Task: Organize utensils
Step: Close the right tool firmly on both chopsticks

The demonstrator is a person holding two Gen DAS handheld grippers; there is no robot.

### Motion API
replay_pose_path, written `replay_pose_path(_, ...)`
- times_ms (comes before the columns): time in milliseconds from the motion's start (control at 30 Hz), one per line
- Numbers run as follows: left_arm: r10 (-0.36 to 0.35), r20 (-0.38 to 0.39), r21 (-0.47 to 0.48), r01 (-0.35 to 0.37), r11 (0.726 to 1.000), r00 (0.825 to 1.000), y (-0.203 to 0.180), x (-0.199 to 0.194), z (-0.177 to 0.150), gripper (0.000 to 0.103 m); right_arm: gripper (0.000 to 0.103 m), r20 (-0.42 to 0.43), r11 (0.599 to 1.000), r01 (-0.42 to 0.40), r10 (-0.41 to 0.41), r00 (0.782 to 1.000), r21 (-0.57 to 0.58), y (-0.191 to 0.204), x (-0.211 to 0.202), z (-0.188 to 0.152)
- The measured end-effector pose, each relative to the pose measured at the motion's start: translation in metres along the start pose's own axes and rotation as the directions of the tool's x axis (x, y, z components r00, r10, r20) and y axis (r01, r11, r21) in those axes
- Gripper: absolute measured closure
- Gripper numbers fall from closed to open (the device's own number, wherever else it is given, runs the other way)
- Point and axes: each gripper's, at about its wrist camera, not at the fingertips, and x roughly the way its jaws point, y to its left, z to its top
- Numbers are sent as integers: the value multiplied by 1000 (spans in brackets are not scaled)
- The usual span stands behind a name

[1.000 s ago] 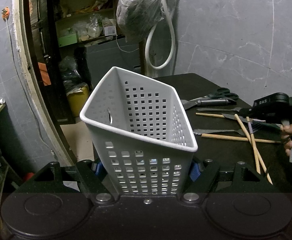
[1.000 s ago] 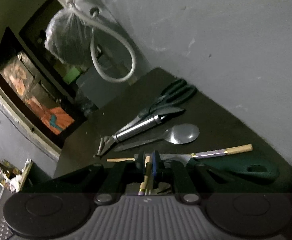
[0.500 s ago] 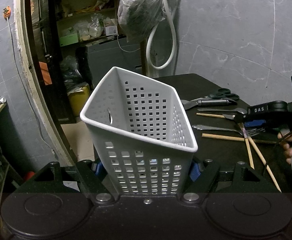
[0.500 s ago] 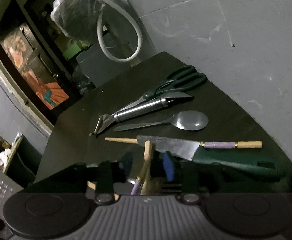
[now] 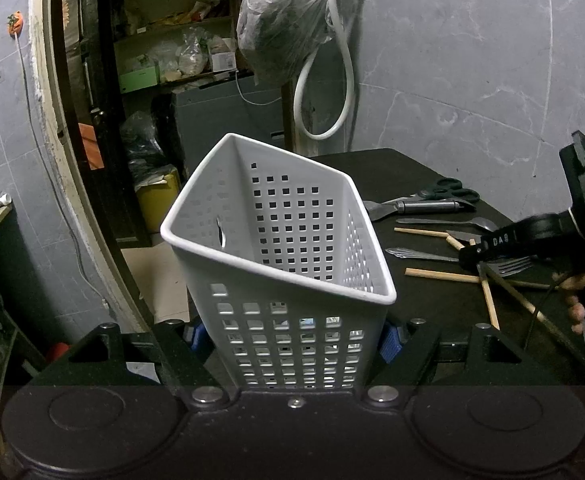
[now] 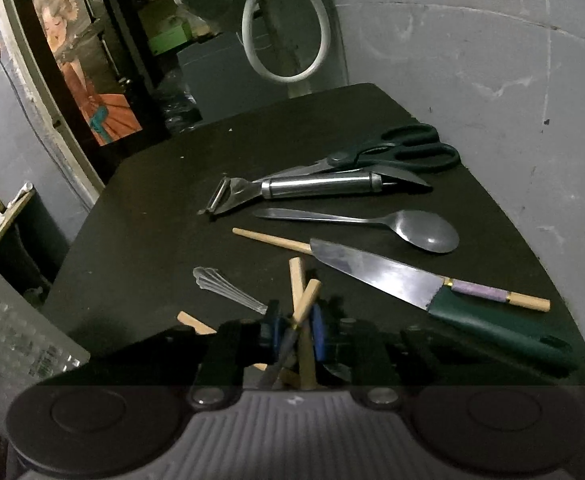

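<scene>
The left gripper [image 5: 292, 344] clamps the basket [image 5: 280, 248]; the right fingers [image 6: 317, 336] pinch two crossed chopsticks [image 6: 306, 304], which may slip or scissor apart.

One white perforated basket [image 5: 292, 264], one pair of scissors [image 6: 392, 152], one peeler [image 6: 292, 190], one spoon [image 6: 372, 226], one knife [image 6: 412, 288], one fork [image 6: 228, 290], and at least four wooden chopsticks [image 6: 272, 240], the exact number hidden behind the grippers.
</scene>
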Motion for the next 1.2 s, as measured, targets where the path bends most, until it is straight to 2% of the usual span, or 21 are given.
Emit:
replay_pose_path(167,0,0,-1,0,1000,1000,0,0,0,26,90,-33,994,-26,30,999,101,-8,4,9)
replay_pose_path(500,1,1,-5,-1,1000,1000,0,-1,1,26,95,-49,986,-76,84,995,148,-15,6,15)
replay_pose_path(933,1,3,-8,-1,1000,1000,1,-1,1,26,92,-94,995,-75,81,992,72,-5,15,21)
replay_pose_path(1067,4,4,-14,-4,1000,1000,1,-2,0,26,88,-114,997,-70,74,991,39,-1,20,26)
replay_pose_path(1200,6,3,-24,-6,1000,1000,1,-1,-1,26,90,-137,997,-71,73,988,16,4,27,34)
